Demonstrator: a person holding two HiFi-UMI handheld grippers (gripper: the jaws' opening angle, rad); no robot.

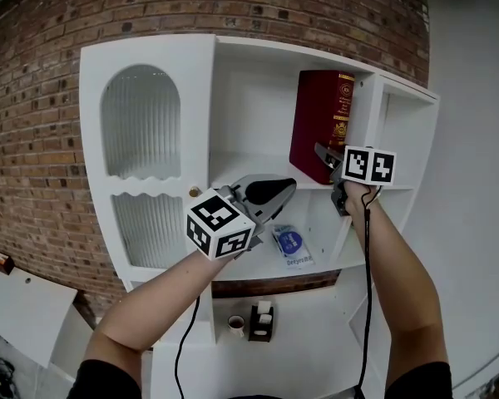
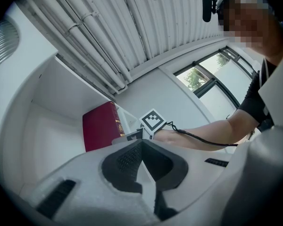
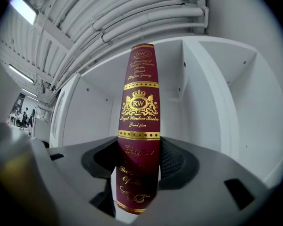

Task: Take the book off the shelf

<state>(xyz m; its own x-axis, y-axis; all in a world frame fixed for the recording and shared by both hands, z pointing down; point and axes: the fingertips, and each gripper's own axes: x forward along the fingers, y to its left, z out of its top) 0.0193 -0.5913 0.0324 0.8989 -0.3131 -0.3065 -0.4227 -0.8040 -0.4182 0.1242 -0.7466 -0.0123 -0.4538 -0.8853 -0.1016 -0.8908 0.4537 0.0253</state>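
Two tools: right hand-held gripper (image 1: 325,158) clamps the book (image 1: 320,110); left hand-held gripper (image 2: 141,147) is closed.

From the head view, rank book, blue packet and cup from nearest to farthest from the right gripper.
1. Book, between the right gripper's jaws.
2. Blue packet, shelf below.
3. Cup, lowest shelf, further left.

The right gripper (image 1: 326,158) is held up on the stretched right forearm (image 1: 391,256), and its two jaws press on the lower spine of the book (image 1: 320,115). The left gripper (image 1: 284,188) is lower on the left forearm (image 1: 158,298). It points a little upward, with its jaws together and empty.
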